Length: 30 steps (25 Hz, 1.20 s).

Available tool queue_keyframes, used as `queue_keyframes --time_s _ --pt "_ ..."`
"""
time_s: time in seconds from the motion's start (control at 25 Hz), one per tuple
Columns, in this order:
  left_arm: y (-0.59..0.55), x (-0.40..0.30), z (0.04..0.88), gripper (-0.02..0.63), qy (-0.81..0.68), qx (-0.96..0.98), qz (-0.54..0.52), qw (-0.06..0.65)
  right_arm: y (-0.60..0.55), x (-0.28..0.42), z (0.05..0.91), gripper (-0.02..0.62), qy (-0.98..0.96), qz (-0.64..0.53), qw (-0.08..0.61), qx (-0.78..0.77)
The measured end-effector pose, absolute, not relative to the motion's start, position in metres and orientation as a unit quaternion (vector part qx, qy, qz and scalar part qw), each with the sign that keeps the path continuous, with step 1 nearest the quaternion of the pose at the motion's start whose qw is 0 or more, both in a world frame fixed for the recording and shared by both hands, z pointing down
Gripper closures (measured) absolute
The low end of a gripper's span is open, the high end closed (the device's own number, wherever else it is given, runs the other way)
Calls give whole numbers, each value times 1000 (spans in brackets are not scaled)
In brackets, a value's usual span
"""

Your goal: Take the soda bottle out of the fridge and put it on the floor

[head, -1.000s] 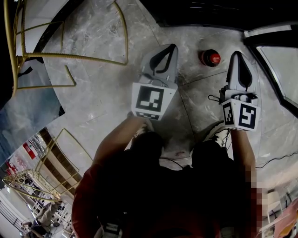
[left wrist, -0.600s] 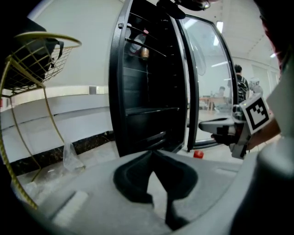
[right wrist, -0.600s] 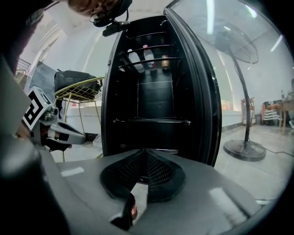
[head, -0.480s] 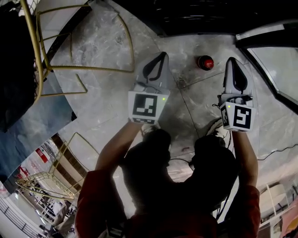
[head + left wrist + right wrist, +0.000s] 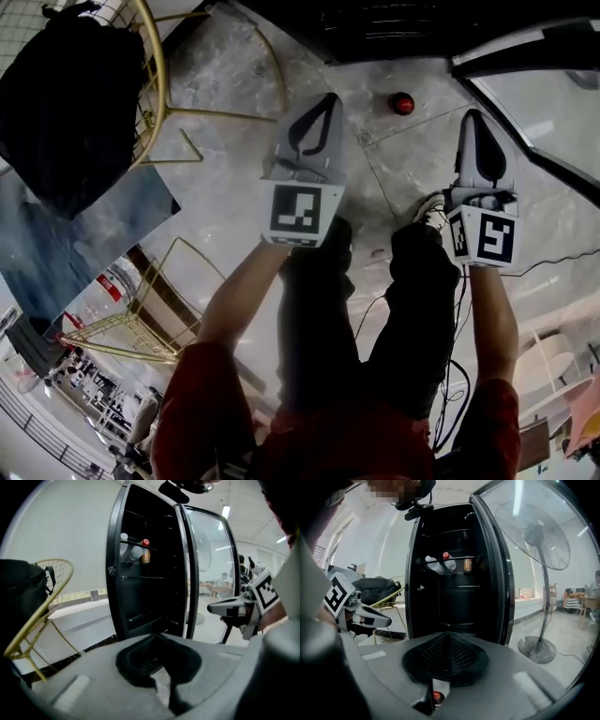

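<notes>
At its tips the left gripper (image 5: 157,634) had both jaws pressed together w/ nothing between them. The right gripper (image 5: 447,633) was likewise closed tight & empty. Head view put the soda bottle (image 5: 401,103) upright on the floor (image 5: 234,178), ahead of & between the 2 grippers, apart from both. From above only its red cap & dark shoulder showed. Right gripper view caught just that cap (image 5: 436,696) through the slot under its jaws, w/ the rest hidden by the gripper body. Left gripper view didn't show it at all. Both gripper views faced the open fridge (image 5: 140,583). Its interior was dark, w/ a few bottles (image 5: 136,550) on an upper shelf, labels unreadable. Head view cut the fridge off at the top edge. Only right gripper view showed the fan (image 5: 539,564).
</notes>
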<state>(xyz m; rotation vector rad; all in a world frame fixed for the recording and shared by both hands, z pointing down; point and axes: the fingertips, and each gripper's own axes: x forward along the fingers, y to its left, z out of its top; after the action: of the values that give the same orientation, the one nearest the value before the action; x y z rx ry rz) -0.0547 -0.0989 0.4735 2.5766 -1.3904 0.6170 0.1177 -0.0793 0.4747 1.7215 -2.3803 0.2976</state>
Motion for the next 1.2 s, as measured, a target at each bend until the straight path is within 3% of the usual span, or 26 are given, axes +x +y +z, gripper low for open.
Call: queue_keyframes --time_s 0.64,1.2 --pt "-39 -11 166 606 -475 851 215 64 -42 153 165 594 -797 122 72 587" --pt "-33 -42 -70 606 -536 826 155 78 -17 133 -53 594 -817 112 113 554"
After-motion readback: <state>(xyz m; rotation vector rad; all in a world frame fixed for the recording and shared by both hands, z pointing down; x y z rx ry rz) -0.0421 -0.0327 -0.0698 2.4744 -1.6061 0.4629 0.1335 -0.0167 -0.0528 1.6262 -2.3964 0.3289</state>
